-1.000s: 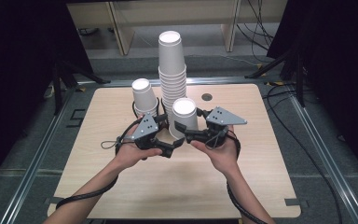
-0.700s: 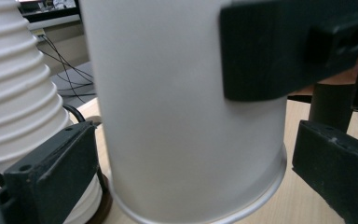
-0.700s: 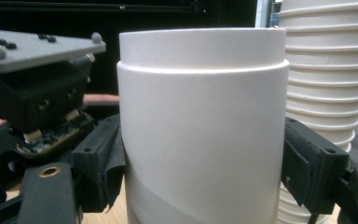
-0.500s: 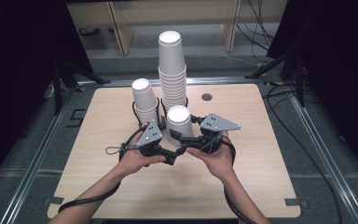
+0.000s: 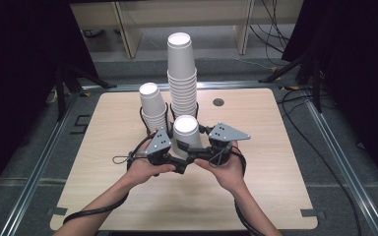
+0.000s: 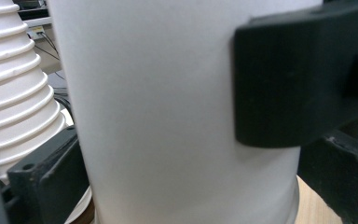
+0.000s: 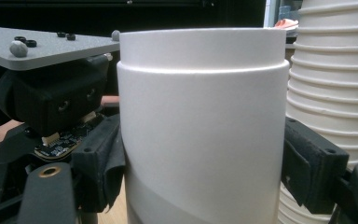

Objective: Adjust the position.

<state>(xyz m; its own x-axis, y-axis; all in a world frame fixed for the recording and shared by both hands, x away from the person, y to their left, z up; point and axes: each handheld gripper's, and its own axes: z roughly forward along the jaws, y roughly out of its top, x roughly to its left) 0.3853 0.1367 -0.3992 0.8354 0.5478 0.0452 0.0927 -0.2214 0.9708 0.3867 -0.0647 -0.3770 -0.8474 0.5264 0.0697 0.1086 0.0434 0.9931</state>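
Right hand-held gripper [image 5: 200, 153] clamped on upturned paper cup [image 5: 186, 133], pads either side of its wall. Left hand-held gripper [image 5: 174, 156] jaws just closing in around same cup, grip not confirmed. Cup upright between both, near table [image 5: 275, 162] centre, just in front of tall cup stack [image 5: 182, 73]; short stack [image 5: 152, 105] to left.

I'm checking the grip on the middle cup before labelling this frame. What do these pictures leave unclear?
- Middle cup, high view: its base and whatever it sits on, hidden by both grippers.
- Left gripper view: cup top and bottom cut off by the frame; close-up blur.
- Tall stack: cup count, rims too fine.
- Short stack: base hidden behind the left gripper.
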